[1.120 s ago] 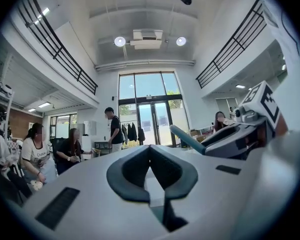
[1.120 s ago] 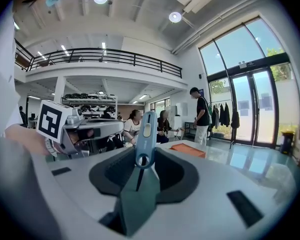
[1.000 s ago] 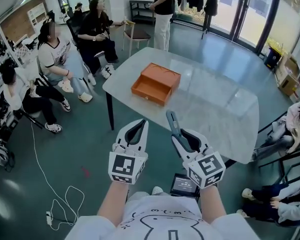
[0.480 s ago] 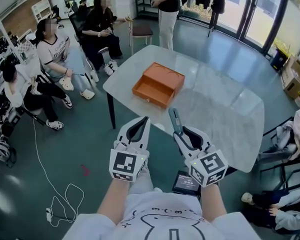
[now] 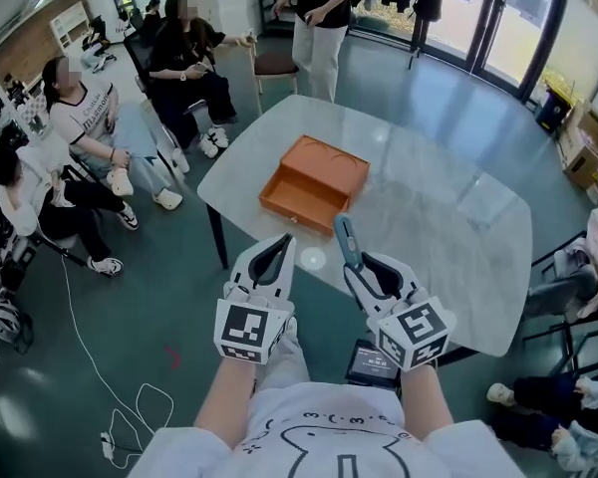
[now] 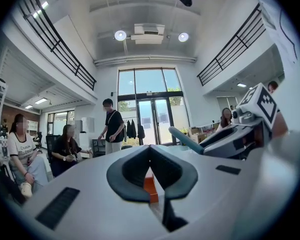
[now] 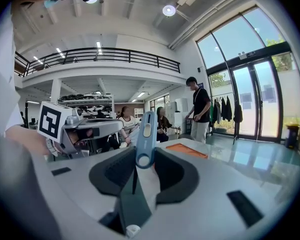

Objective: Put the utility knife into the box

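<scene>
Ahead, empty orange box (image 5: 314, 182) on table (image 5: 439, 207); utility knife (image 5: 345, 242) in right claw (image 5: 357, 270)

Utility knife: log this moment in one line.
right claw: shut on utility knife | left claw: shut, empty | box: open on table

You are standing on a teal floor (image 5: 149, 297), facing a marble table (image 5: 448, 217); daylight is streaming through glass doors (image 5: 503, 23) beyond; ceiling lights (image 6: 120, 35) are glowing overhead.

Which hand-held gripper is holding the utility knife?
The right hand-held gripper: the blue utility knife is clamped between its jaws, while the left hand-held gripper is shut on nothing.
</scene>
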`<act>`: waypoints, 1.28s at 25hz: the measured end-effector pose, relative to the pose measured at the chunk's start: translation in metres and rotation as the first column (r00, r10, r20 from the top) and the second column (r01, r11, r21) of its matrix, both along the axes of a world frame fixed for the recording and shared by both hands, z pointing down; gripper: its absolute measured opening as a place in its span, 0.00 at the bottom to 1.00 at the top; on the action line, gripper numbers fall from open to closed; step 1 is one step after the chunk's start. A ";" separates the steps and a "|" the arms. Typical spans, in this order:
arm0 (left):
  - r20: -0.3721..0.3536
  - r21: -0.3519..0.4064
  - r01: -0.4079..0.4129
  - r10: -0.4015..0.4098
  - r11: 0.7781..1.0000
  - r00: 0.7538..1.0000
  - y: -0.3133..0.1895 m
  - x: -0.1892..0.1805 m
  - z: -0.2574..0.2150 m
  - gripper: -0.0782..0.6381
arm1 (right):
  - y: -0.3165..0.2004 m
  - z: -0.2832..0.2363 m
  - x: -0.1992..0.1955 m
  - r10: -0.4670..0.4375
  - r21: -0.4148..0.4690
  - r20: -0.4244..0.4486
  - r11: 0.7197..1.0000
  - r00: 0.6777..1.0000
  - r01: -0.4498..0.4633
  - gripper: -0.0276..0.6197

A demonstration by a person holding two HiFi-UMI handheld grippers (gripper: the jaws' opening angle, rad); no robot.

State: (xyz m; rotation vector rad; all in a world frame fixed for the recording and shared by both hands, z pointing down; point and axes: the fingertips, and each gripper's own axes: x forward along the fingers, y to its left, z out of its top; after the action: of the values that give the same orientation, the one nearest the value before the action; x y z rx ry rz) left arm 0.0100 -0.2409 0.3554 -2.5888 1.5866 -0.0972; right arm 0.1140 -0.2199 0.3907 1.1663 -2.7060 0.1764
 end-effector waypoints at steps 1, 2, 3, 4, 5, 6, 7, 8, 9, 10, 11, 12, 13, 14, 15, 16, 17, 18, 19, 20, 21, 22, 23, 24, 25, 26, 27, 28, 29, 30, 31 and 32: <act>0.003 -0.001 -0.008 0.008 1.000 1.000 -0.008 -0.002 0.000 0.13 | -0.008 0.001 -0.003 0.000 -0.004 -0.003 1.000 1.000 -0.001 0.24; 0.005 -0.003 -0.015 0.015 1.000 1.000 -0.016 -0.004 0.001 0.13 | -0.016 0.002 -0.007 0.002 -0.008 -0.007 1.000 1.000 -0.002 0.24; 0.006 -0.004 -0.021 0.021 1.000 1.000 -0.025 -0.006 0.001 0.13 | -0.024 0.003 -0.010 0.005 -0.012 -0.012 1.000 1.000 -0.005 0.24; 0.005 -0.006 -0.027 0.027 1.000 1.000 -0.034 -0.009 0.002 0.13 | -0.033 0.003 -0.013 0.009 -0.014 -0.018 1.000 1.000 -0.009 0.24; 0.003 -0.007 -0.033 0.033 0.999 0.999 -0.043 -0.012 0.003 0.13 | -0.041 0.004 -0.017 0.012 -0.016 -0.023 1.000 1.000 -0.012 0.24; 0.002 -0.008 -0.038 0.038 0.999 0.999 -0.052 -0.016 0.003 0.13 | -0.050 0.005 -0.021 0.014 -0.017 -0.030 1.000 0.999 -0.015 0.24; 0.002 -0.011 -0.042 0.042 0.999 0.999 -0.061 -0.021 0.003 0.13 | -0.058 0.005 -0.026 0.016 -0.019 -0.037 1.000 0.999 -0.016 0.24; 0.003 -0.014 -0.047 0.047 0.999 0.999 -0.070 -0.027 0.004 0.13 | -0.066 0.006 -0.031 0.017 -0.021 -0.044 1.000 0.999 -0.018 0.24; 0.005 -0.019 -0.053 0.053 0.998 0.999 -0.079 -0.031 0.004 0.13 | -0.075 0.007 -0.036 0.019 -0.025 -0.049 0.999 0.999 -0.020 0.24; 0.005 -0.024 -0.058 0.059 0.998 0.998 -0.088 -0.036 0.005 0.13 | -0.084 0.008 -0.040 0.021 -0.030 -0.053 0.999 0.998 -0.023 0.24; 0.003 -0.029 -0.062 0.062 0.998 0.998 -0.097 -0.040 0.007 0.13 | -0.092 0.010 -0.043 0.025 -0.036 -0.056 0.999 0.998 -0.027 0.24; -0.001 -0.035 -0.065 0.065 0.997 0.998 -0.105 -0.045 0.009 0.13 | -0.100 0.012 -0.047 0.030 -0.042 -0.060 0.999 0.998 -0.032 0.24; -0.004 -0.040 -0.070 0.070 0.997 0.998 -0.113 -0.048 0.012 0.13 | -0.107 0.015 -0.050 0.034 -0.049 -0.067 0.998 0.997 -0.037 0.24; -0.006 -0.044 -0.076 0.076 0.996 0.997 -0.121 -0.052 0.014 0.13 | -0.114 0.019 -0.053 0.037 -0.056 -0.075 0.998 0.996 -0.042 0.24; -0.007 -0.046 -0.082 0.082 0.996 0.997 -0.129 -0.055 0.016 0.13 | -0.121 0.022 -0.056 0.039 -0.063 -0.083 0.997 0.996 -0.045 0.24; -0.008 -0.049 -0.088 0.087 0.995 0.996 -0.137 -0.058 0.018 0.13 | -0.128 0.026 -0.060 0.039 -0.070 -0.090 0.996 0.995 -0.046 0.24; -0.010 -0.054 -0.093 0.092 0.994 0.996 -0.145 -0.061 0.021 0.13 | -0.136 0.029 -0.063 0.039 -0.077 -0.099 0.996 0.994 -0.047 0.24; -0.011 -0.060 -0.098 0.098 0.993 0.995 -0.153 -0.064 0.024 0.13 | -0.144 0.033 -0.066 0.039 -0.085 -0.108 0.995 0.993 -0.048 0.25; -0.010 -0.068 -0.106 0.105 0.992 0.994 -0.160 -0.067 0.028 0.13 | -0.151 0.037 -0.068 0.040 -0.094 -0.116 0.994 0.992 -0.051 0.24; -0.010 -0.075 -0.114 0.114 0.991 0.993 -0.168 -0.068 0.031 0.13 | -0.158 0.041 -0.070 0.043 -0.105 -0.122 0.993 0.992 -0.056 0.25; -0.010 -0.083 -0.123 0.122 0.989 0.992 -0.175 -0.068 0.034 0.13 | -0.165 0.044 -0.070 0.046 -0.116 -0.128 0.991 0.991 -0.061 0.24; -0.011 -0.090 -0.129 0.129 0.988 0.992 -0.183 -0.068 0.036 0.13 | -0.172 0.047 -0.070 0.047 -0.125 -0.134 0.990 0.990 -0.064 0.25; -0.012 -0.097 -0.134 0.133 0.986 0.991 -0.190 -0.068 0.039 0.13 | -0.180 0.050 -0.070 0.047 -0.133 -0.141 0.989 0.989 -0.066 0.24; -0.013 -0.104 -0.138 0.138 0.985 0.990 -0.197 -0.068 0.042 0.13 | -0.187 0.055 -0.070 0.046 -0.142 -0.147 0.987 0.988 -0.068 0.25; -0.013 -0.111 -0.145 0.144 0.983 0.989 -0.203 -0.069 0.045 0.13 | -0.192 0.059 -0.071 0.045 -0.153 -0.153 0.986 0.987 -0.069 0.24; -0.013 -0.119 -0.151 0.151 0.981 0.988 -0.207 -0.071 0.049 0.13 | -0.197 0.065 -0.073 0.043 -0.165 -0.160 0.984 0.986 -0.070 0.24; -0.014 -0.128 -0.157 0.156 0.979 0.988 -0.211 -0.073 0.053 0.13 | -0.200 0.070 -0.075 0.041 -0.177 -0.169 0.982 0.985 -0.071 0.25; -0.016 -0.135 -0.161 0.160 0.978 0.987 -0.214 -0.075 0.057 0.13 | -0.204 0.076 -0.077 0.039 -0.188 -0.178 0.979 0.983 -0.073 0.25; -0.016 -0.140 -0.163 0.162 0.977 0.987 -0.218 -0.077 0.061 0.13 | -0.208 0.081 -0.079 0.036 -0.197 -0.186 0.978 0.982 -0.073 0.25; -0.018 -0.144 -0.163 0.162 0.976 0.987 -0.222 -0.078 0.064 0.13 | -0.213 0.086 -0.080 0.032 -0.205 -0.193 0.976 0.981 -0.073 0.25; -0.021 -0.148 -0.162 0.160 0.976 0.987 -0.225 -0.079 0.067 0.13 | -0.217 0.090 -0.081 0.028 -0.214 -0.200 0.974 0.979 -0.072 0.25; -0.025 -0.153 -0.161 0.159 0.975 0.987 -0.227 -0.079 0.070 0.13 | -0.221 0.095 -0.080 0.023 -0.223 -0.206 0.972 0.978 -0.070 0.25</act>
State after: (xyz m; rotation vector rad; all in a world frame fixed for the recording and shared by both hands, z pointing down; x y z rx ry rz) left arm -0.0690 -0.4682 0.4249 -2.8285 1.4204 -0.1989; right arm 0.0336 -0.4405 0.4857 1.1149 -2.4092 0.3472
